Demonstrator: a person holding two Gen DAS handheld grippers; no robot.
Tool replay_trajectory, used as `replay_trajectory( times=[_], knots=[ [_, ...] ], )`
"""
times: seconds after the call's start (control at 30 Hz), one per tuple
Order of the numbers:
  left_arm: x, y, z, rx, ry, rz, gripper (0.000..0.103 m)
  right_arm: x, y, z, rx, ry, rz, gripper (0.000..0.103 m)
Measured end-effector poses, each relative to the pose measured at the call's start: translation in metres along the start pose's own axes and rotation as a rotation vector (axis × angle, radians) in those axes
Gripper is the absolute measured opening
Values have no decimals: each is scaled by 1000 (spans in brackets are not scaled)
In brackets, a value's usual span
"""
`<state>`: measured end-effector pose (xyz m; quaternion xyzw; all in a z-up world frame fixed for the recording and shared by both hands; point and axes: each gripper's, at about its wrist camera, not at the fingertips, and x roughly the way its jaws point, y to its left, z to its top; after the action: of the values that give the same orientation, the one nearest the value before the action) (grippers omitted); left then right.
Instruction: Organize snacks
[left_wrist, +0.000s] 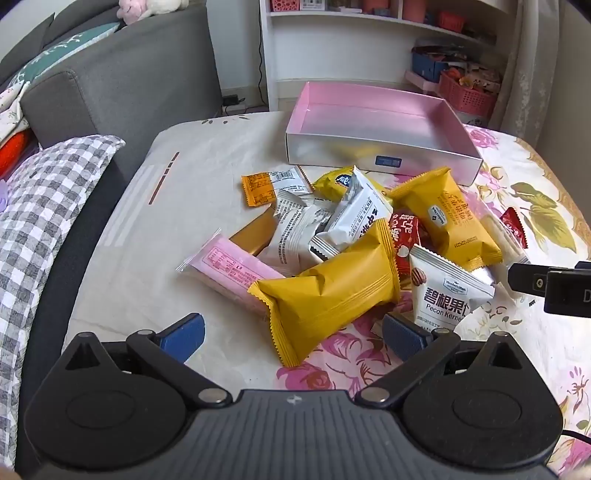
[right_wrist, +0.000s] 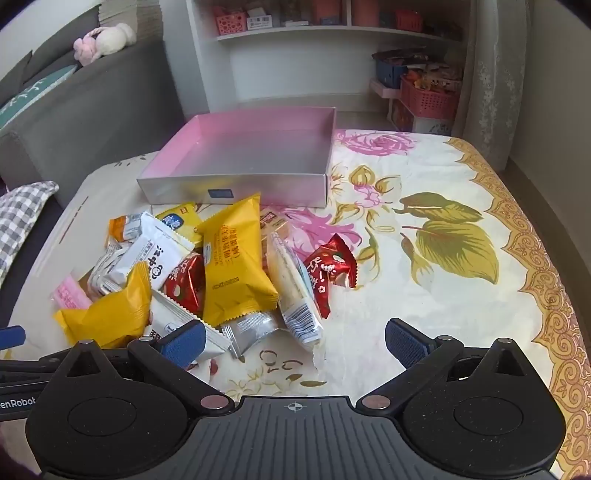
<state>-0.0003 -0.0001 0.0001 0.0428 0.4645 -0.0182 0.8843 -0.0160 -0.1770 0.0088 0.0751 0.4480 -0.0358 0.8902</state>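
Both claws, left and right, gape empty; snack pile hides a gold packet, perhaps boxed.

White nut packet: "Member's Mark", "Pecan Kerne…", cut off. Left claw body: "…enRobot", probably partial.

Soft, even daylight, faint shadows, sharp focus centrally, strong fisheye bending and dark corners.

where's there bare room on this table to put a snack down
Free: inside the pink-lined silver cardboard box, which holds nothing, and the flowered cloth right of the red crinkly wrapper. Also the plain cloth left of the pink bar packet. Crowded: the pile before the box.
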Motion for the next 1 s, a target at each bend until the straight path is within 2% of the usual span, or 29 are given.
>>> replay_trajectory(
  times=[0.1, 1.0],
  knots=[
    [0, 1, 1, -8, -1, 8, 103, 1, 2, 1, -14, -29, -15, 103],
    [-4, 4, 3, -17, -19, 16, 103, 3, 8, -5, -23, -6, -26, 103]
  ],
)
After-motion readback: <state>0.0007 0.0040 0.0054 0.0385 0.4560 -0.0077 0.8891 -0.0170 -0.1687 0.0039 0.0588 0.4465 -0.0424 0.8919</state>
